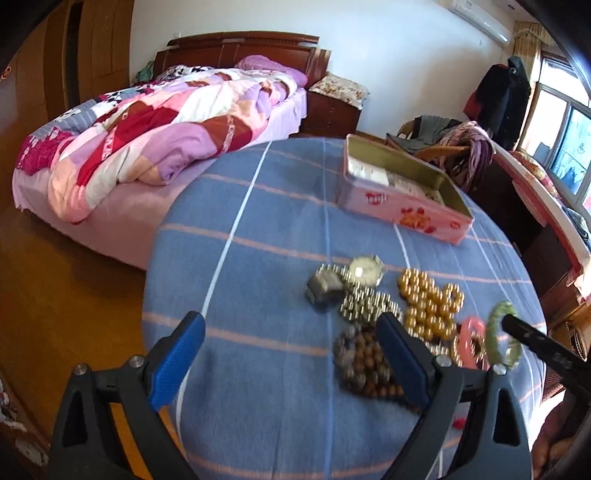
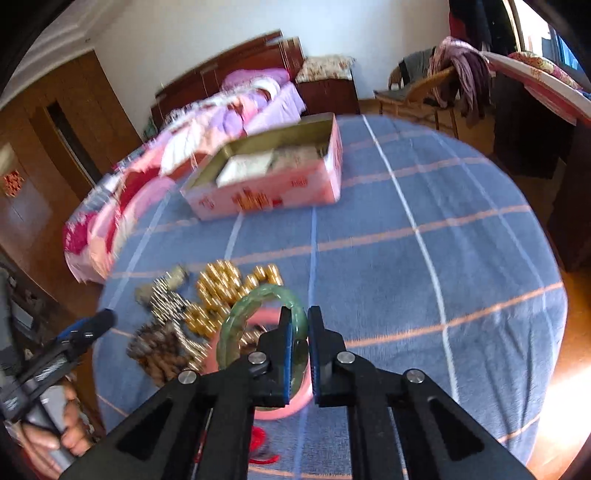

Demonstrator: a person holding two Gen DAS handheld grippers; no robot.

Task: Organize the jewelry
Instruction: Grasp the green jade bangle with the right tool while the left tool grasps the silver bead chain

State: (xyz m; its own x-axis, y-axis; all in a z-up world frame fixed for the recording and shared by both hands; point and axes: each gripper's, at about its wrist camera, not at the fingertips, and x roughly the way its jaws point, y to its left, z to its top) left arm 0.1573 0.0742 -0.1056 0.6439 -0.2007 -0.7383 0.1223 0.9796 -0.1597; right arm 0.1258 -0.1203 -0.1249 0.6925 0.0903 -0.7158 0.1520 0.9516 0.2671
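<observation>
The right gripper (image 2: 298,332) pinches the green bangle (image 2: 258,299) beside the bead pile, so lift it gently toward the pink tin (image 2: 266,192), while the left gripper (image 1: 291,343) hovers spread.

looks like a home bedroom, with a bed (image 1: 155,122) wearing a patchwork quilt (image 1: 147,136), wardrobe (image 1: 55,55) standing by, air conditioner (image 1: 480,18) hanging up

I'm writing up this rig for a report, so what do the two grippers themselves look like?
Both match: the left gripper and right gripper have black angular plastic frames with triangular cut-outs, silver round pivot screws, and jaws faced with ribbed blue pads. In the right wrist view, a bare hand grips the left gripper's grey handle; no sleeve shows.
</observation>
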